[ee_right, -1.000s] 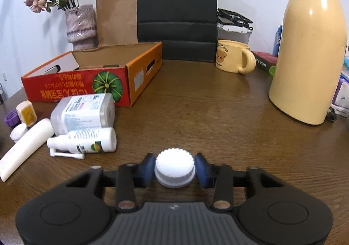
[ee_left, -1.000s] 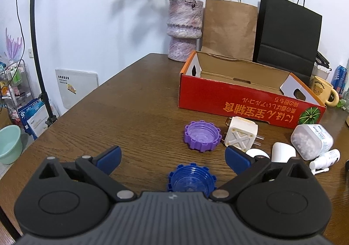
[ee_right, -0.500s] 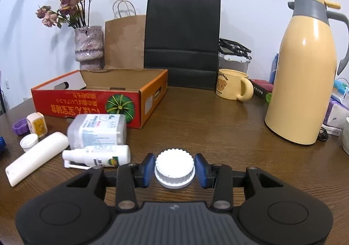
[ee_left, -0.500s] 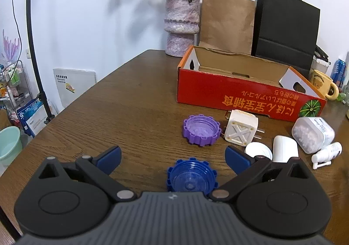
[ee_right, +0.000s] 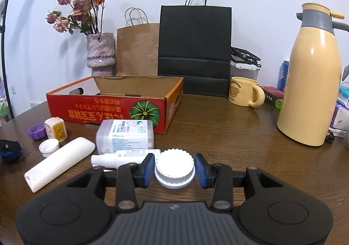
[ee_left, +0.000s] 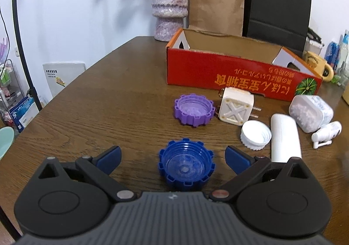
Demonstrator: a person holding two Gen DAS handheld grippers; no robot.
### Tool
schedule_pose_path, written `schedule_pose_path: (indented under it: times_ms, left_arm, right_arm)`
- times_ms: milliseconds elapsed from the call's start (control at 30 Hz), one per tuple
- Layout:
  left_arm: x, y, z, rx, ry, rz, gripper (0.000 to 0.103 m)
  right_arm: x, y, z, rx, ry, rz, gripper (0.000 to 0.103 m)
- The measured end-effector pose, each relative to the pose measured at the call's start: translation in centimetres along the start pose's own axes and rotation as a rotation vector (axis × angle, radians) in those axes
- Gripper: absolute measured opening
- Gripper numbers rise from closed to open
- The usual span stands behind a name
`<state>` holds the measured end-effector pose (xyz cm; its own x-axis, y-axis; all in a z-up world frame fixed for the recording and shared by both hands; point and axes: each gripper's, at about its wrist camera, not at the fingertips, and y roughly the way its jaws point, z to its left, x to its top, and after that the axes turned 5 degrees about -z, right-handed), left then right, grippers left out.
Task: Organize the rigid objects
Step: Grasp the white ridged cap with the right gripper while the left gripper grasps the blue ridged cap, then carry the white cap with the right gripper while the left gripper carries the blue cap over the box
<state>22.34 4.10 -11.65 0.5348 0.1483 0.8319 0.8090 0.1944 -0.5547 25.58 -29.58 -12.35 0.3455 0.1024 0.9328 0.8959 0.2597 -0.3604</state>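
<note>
On a brown wooden table (ee_left: 98, 100), the left gripper (ee_left: 172, 156) hangs with its jaws spread wide, the blue cap (ee_left: 185, 166) lying open side up on the wood between them but touched by neither pad, a stance that suggests a pick lined up rather than made. Beyond it sit a purple cap (ee_left: 193, 112), a cream plug adapter (ee_left: 236, 108), a small white cap (ee_left: 255, 134), a white tube (ee_left: 284, 138) and a clear pill container (ee_left: 310, 113), all loose in front of the red cardboard box (ee_left: 218, 70), whose open top is the likely place for them. The table's left edge curves away near this gripper, while the wood between the caps and the box front is free for a straight carry. From the right wrist, the right gripper (ee_right: 174, 168) pinches a ribbed white lid (ee_right: 174, 166) by its sides, both blue pads pressed to it, carried clear of the table. To its left lie a spray bottle (ee_right: 122, 157) and the pill container (ee_right: 125, 137); the red box (ee_right: 109, 109) stands far left, a yellow mug (ee_right: 244, 94) and tall cream thermos (ee_right: 312, 83) to the right. The box's near wall is low, so a short lift should pass over it, and the wood ahead is bare.
</note>
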Motion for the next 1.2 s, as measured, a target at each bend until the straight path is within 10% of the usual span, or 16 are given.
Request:
schedule_pose_path:
  times_ms: [200, 400, 1200]
  left_arm:
    - [-0.5, 0.3, -0.9, 0.018, 0.052, 0.005, 0.093]
    - [-0.8, 0.2, -1.0, -0.015, 0.056, -0.005, 0.054]
    - [0.2, -1.6, -1.0, -0.014, 0.052, -0.082, 0.054]
  right_arm:
    - [0.0, 0.0, 0.3, -0.003, 0.009, 0.006, 0.039]
    - [0.0, 0.0, 0.3, -0.010, 0.015, 0.005, 0.039]
    - [0.2, -0.7, 1.6, 0.000, 0.032, -0.031, 0.039]
